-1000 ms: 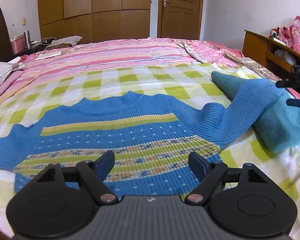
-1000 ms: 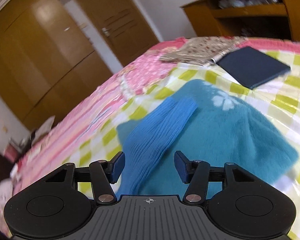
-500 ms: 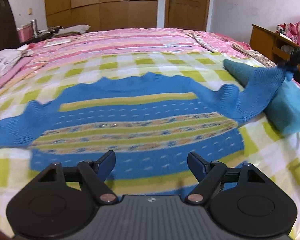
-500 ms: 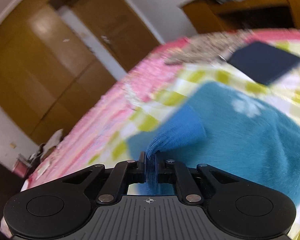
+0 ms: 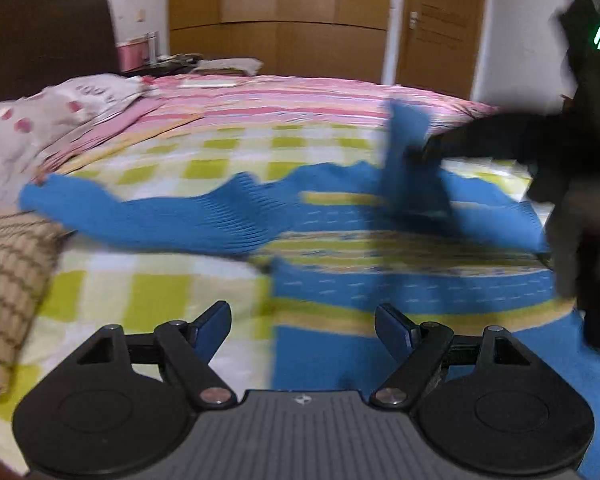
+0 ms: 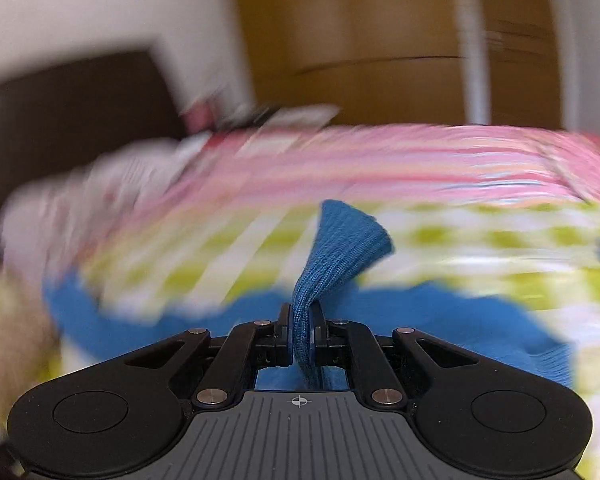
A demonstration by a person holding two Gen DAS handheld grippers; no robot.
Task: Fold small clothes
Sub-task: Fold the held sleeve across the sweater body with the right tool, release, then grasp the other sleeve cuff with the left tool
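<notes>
A blue knit sweater with yellow and patterned stripes lies flat on the checked bedspread. Its left sleeve stretches out to the left. My right gripper is shut on the cuff of the right sleeve and holds it up over the sweater's body; it shows in the left wrist view as a dark blurred shape. My left gripper is open and empty, just above the sweater's lower left hem.
A brown striped cushion lies at the left edge of the bed. A pillow and a dark headboard are at the far left. Pink striped bedding covers the far side, with wardrobe doors behind.
My right gripper has carried the pinched right sleeve up and leftward over the sweater's body. My left gripper has swung left toward the hem corner and stays open.
</notes>
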